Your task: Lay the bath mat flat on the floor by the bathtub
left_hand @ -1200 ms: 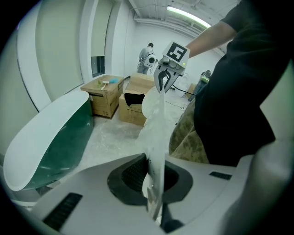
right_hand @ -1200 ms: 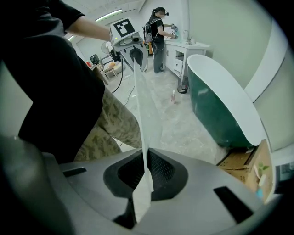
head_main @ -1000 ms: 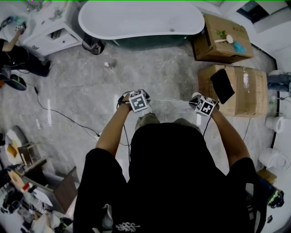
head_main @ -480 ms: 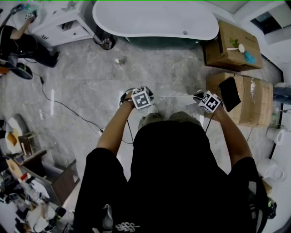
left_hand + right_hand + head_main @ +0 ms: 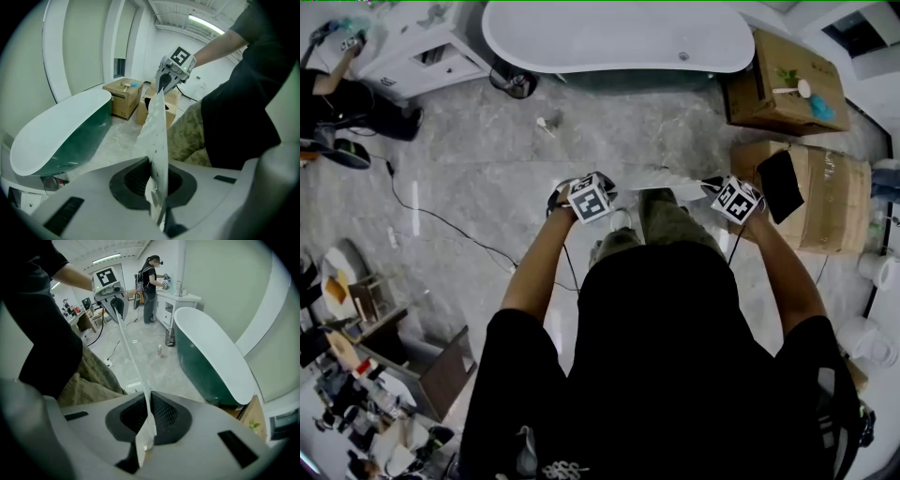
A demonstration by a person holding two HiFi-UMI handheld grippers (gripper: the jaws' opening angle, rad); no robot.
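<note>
The left gripper and right gripper each clench an edge of the bath mat, stretched in the air between them, apart from the bathtub. Two closed cardboard boxes stand nearby, and a black item lies on the nearer one.

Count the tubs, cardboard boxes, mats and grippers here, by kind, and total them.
Tub: 1
Boxes: 2
Mat: 1
Grippers: 2
Total: 6
</note>
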